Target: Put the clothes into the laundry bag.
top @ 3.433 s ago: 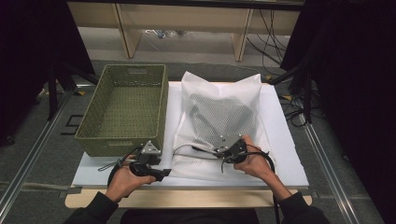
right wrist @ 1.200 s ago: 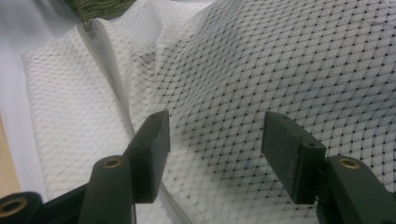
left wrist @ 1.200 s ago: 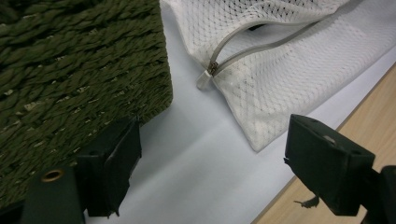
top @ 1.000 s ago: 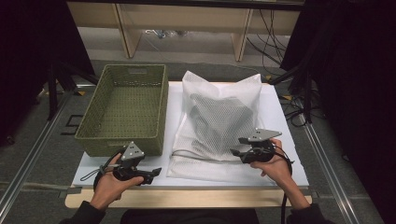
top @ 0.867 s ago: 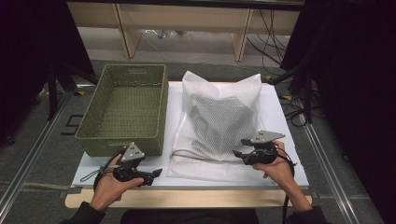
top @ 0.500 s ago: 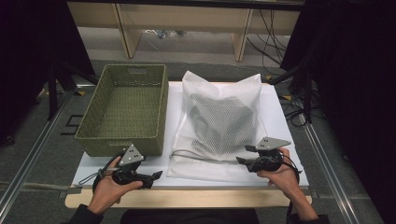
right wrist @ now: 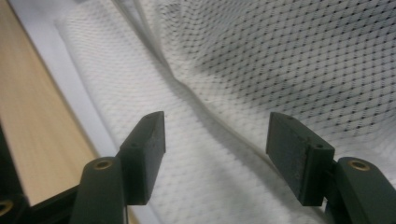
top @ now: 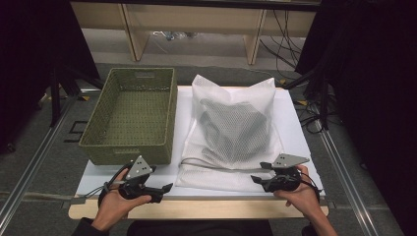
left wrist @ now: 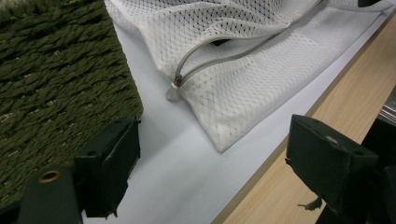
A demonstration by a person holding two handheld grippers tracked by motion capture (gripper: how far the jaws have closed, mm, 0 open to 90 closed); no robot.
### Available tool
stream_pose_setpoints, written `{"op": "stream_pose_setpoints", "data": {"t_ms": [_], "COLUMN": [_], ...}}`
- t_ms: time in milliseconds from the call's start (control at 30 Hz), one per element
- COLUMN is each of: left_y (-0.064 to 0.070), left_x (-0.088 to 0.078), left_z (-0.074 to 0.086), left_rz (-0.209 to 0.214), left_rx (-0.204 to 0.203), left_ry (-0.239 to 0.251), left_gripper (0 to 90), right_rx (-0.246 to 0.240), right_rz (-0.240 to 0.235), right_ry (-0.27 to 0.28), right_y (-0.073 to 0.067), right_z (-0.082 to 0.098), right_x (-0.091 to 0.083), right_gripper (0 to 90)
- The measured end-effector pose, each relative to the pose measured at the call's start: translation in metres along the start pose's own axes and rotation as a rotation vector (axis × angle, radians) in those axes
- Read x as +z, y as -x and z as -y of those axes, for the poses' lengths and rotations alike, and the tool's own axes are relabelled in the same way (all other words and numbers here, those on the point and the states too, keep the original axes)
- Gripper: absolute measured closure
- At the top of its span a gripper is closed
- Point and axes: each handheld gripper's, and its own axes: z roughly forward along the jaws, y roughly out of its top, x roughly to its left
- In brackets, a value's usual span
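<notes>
We are seeing a dark thing inside the white mesh bag (top: pixel 235 132), but the mesh is blurring it and we cannot tell what it is. The bag is lying flat on the counter (top: pixel 295 123), just beside the green basket (top: pixel 130 115). Our left gripper (top: pixel 164 188) is resting near the basket's front corner, pointing toward the bag, jaws wide and empty. Our right gripper (top: pixel 256 172) is hovering at the bag's near right corner; its jaws have just been opening, gripping nothing. The zipper pull (left wrist: pixel 175 86) is lying at the bag's corner nearest the basket.
</notes>
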Motion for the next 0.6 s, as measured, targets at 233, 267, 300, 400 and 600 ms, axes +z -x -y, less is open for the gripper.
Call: {"op": "stream_pose_setpoints", "data": {"t_ms": [233, 267, 300, 400, 600], "left_y": [0.003, 0.003, 0.003, 0.001, 0.0], "left_x": [0.001, 0.0, 0.0, 0.001, 0.002], "left_z": [0.001, 0.001, 0.001, 0.001, 0.001], "left_rz": [0.011, 0.011, 0.01, 0.003, -0.014], "left_rx": [-0.008, -0.01, -0.01, -0.006, -0.002], "left_ry": [0.003, 0.002, 0.003, 0.003, -0.012], "left_gripper": [17.1, 17.1, 17.1, 17.3, 17.3], "right_rx": [-0.015, -0.01, -0.013, -0.019, -0.04], "right_rz": [0.0, 0.002, -0.002, -0.002, 0.004], "right_ry": [-0.013, -0.016, -0.013, -0.025, -0.024], "right_y": [-0.012, -0.013, -0.014, -0.015, -0.013], "right_z": [0.007, 0.008, 0.009, 0.01, 0.01], "right_x": [-0.007, -0.008, -0.008, -0.008, -0.008], "right_gripper": [36.0, 35.9, 35.9, 35.7, 35.4]}}
